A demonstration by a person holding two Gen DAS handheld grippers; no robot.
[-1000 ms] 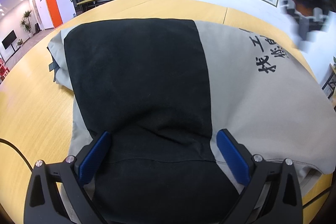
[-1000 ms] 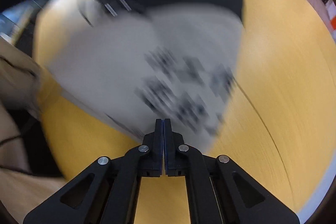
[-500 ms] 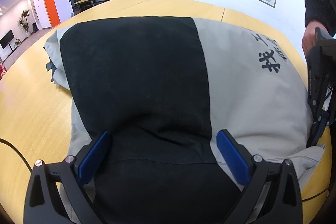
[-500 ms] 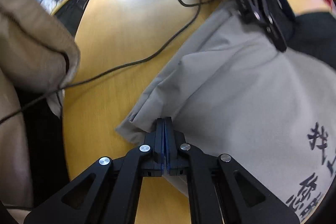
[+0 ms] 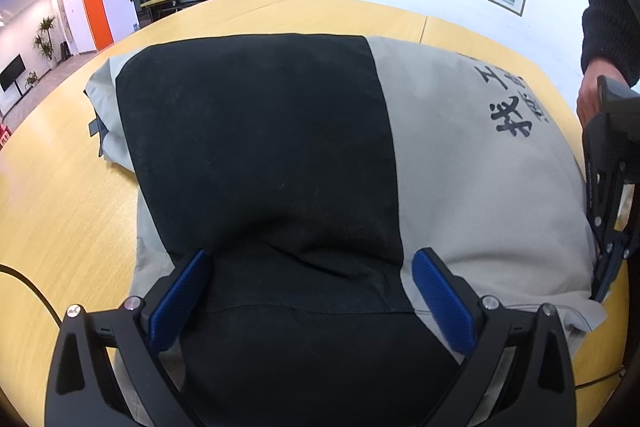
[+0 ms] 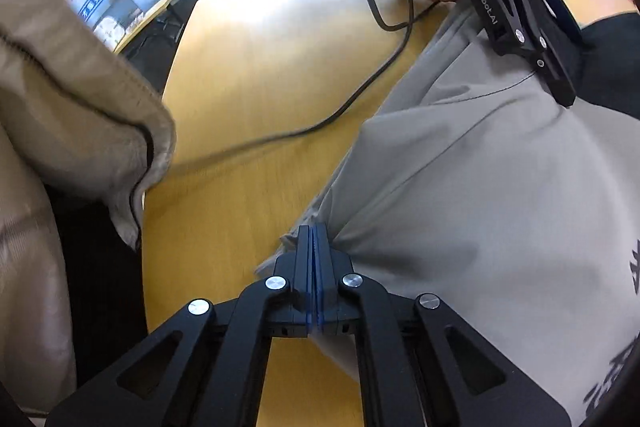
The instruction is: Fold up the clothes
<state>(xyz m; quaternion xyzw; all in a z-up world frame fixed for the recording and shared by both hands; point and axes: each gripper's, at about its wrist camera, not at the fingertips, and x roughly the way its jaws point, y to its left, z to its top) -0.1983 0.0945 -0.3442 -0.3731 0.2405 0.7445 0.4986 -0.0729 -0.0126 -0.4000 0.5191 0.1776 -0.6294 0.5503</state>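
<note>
Right wrist: tongs [image 6: 313,239] pinch garment [image 6: 480,211].

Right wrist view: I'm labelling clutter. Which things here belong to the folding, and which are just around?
Job: grey and black garment; right hand-held gripper, shut on its corner; left hand-held gripper, open.

Around: black cable; beige jacket; wooden table.

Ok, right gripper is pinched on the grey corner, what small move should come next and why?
Probably lift the right gripper slightly and carry the corner over the grey and black garment. Its fingers are closed on the cloth edge lying on the wooden table, while the left gripper rests open on the black panel.
</note>
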